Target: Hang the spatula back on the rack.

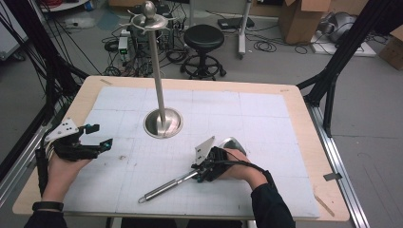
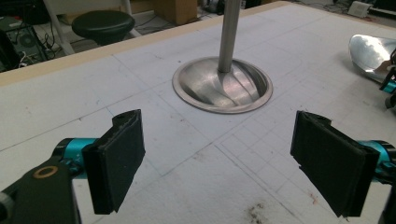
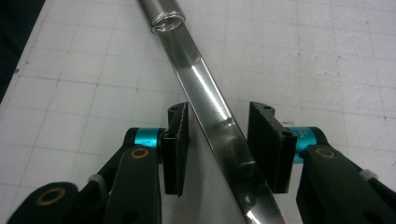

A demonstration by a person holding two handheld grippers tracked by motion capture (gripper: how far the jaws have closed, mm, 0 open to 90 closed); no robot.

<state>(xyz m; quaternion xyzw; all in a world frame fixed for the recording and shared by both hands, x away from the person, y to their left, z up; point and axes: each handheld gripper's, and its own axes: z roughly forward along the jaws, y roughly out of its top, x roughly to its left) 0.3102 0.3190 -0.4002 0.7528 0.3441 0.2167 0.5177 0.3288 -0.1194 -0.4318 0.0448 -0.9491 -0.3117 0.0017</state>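
Right gripper view: a shiny steel ladle [image 3: 205, 88] lies on the desk [image 3: 303, 56] between the right tool [image 3: 218, 140]'s part-spread pads, apparently unpinched; its bowl is cut off. Left tool [image 2: 233, 163] spread wide

No readable writing is showing anywhere. The white mat [image 1: 266, 142] is carrying only plain grid lines, without numbers or labels.
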